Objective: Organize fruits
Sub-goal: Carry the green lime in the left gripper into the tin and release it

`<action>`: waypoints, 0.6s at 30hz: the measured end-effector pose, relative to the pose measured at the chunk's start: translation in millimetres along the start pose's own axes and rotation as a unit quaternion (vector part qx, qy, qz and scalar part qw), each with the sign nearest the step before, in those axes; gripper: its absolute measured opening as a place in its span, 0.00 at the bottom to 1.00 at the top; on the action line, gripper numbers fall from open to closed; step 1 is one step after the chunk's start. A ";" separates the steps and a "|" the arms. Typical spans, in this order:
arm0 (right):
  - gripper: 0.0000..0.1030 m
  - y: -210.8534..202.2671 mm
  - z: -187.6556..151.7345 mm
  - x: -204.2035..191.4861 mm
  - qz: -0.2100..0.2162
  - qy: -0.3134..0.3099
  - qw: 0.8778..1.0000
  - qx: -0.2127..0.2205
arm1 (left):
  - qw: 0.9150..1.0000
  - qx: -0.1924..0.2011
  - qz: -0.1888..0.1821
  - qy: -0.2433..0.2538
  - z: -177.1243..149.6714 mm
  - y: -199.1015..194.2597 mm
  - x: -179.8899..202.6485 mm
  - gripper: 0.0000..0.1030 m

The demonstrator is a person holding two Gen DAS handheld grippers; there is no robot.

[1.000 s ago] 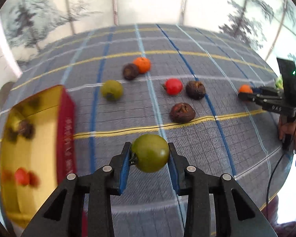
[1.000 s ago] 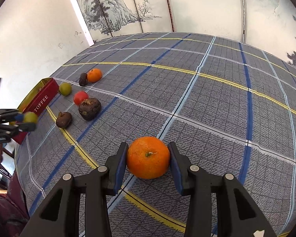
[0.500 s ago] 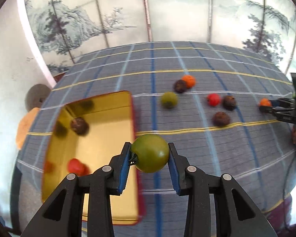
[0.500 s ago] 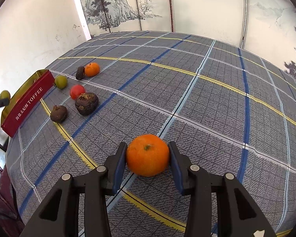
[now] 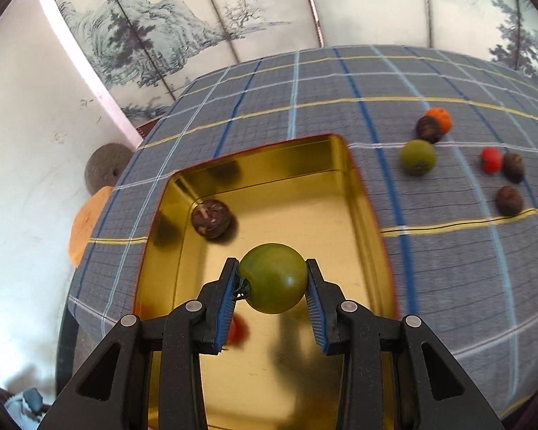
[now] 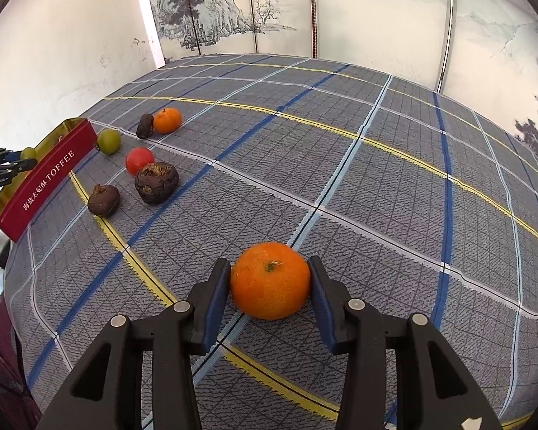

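Note:
My left gripper (image 5: 272, 279) is shut on a green fruit (image 5: 272, 277) and holds it above the gold inside of the red TOFFEE tin (image 5: 305, 193). In the tin lie a dark brown fruit (image 5: 210, 218) and a red one (image 5: 237, 329), partly hidden by a finger. My right gripper (image 6: 270, 281) is shut on an orange (image 6: 270, 279) just above the plaid cloth. From the right wrist view the tin (image 6: 46, 182) is far left, with the left gripper (image 6: 9, 166) over it.
Loose on the cloth right of the tin: a green fruit (image 5: 417, 157), a dark fruit (image 5: 428, 129) touching an orange (image 5: 440, 119), a red fruit (image 5: 491, 159), two more dark fruits (image 5: 508, 200). A painted screen stands behind the table. The table's left edge is close to the tin.
My left gripper has swung left with the green fruit, from over the cloth to over the tin. The right gripper has kept hold of the orange and shifted slightly.

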State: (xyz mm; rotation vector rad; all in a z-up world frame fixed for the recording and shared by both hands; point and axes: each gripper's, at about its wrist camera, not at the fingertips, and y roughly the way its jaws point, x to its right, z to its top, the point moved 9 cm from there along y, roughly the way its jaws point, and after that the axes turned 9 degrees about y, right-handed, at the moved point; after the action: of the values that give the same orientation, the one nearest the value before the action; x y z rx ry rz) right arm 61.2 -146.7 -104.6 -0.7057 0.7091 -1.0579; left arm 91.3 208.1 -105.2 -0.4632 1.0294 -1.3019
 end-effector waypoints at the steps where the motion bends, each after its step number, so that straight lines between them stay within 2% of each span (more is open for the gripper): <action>1: 0.41 0.0 0.0 0.0 0.000 0.000 1.000 0.000 | 1.000 -0.003 0.001 -0.001 -0.3 3.0 -1.8 0.37; 18: 0.44 0.5 -1.0 -2.2 -0.002 -0.006 1.000 -0.001 | 0.999 -0.030 0.030 0.005 5.5 33.4 -21.6 0.39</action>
State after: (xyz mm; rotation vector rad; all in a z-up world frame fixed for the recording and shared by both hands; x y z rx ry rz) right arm 59.9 -144.7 -105.2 -0.7156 0.6983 -1.0561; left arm 116.1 235.5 -120.9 -0.4678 1.0858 -1.2243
